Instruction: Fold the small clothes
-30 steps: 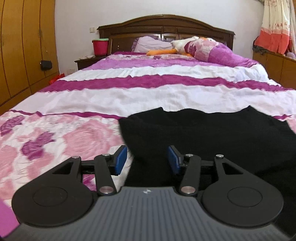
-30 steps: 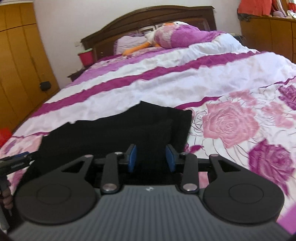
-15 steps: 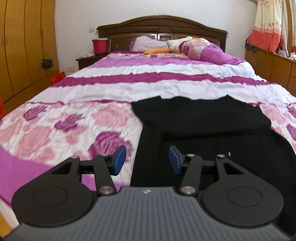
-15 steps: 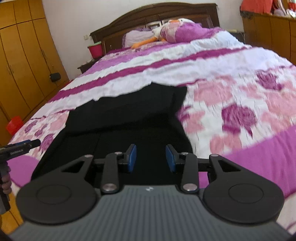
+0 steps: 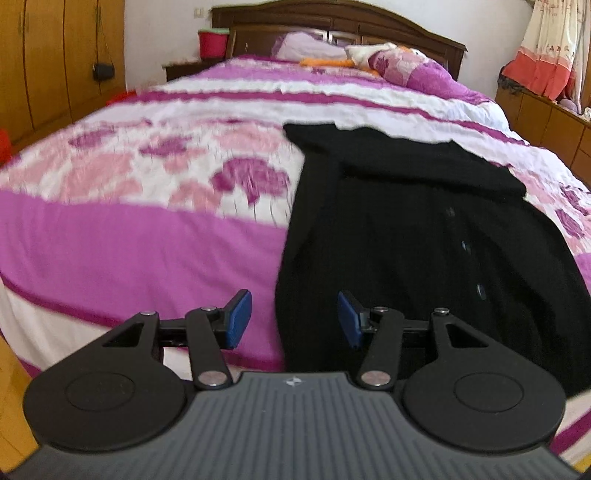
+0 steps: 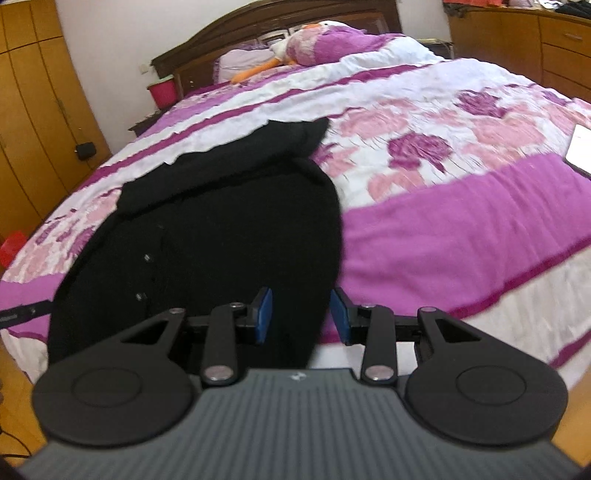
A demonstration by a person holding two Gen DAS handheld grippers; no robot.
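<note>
- Plainly, the left gripper (image 5: pixel 294 319) has its blue pads standing apart with nothing pinched between them; they hang over the near edge of the bed (image 5: pixel 110 240), just at the left border of the black garment (image 5: pixel 388 240).
- The garment lies flat on the flowered bedspread near the foot of the bed, its near end draped down over the edge toward the cameras.
- Its far end looks already turned back on itself: a doubled band of black cloth runs across the top of it, which I read as a first fold made. The body below that band lies open, with a row of small buttons (image 5: pixel 463 245) showing down its middle.
- As I judge it, the task is early: one fold across the far end is in, while the length and the sides remain to be folded.
- Its long axis runs from the foot of the bed toward the headboard (image 5: pixel 332 22), leaning a little to the right in the left wrist view; the folded end points at the pillows.
- The right gripper (image 6: pixel 301 315) also has its pads apart and empty, poised at the garment's right border near the bed edge.
</note>
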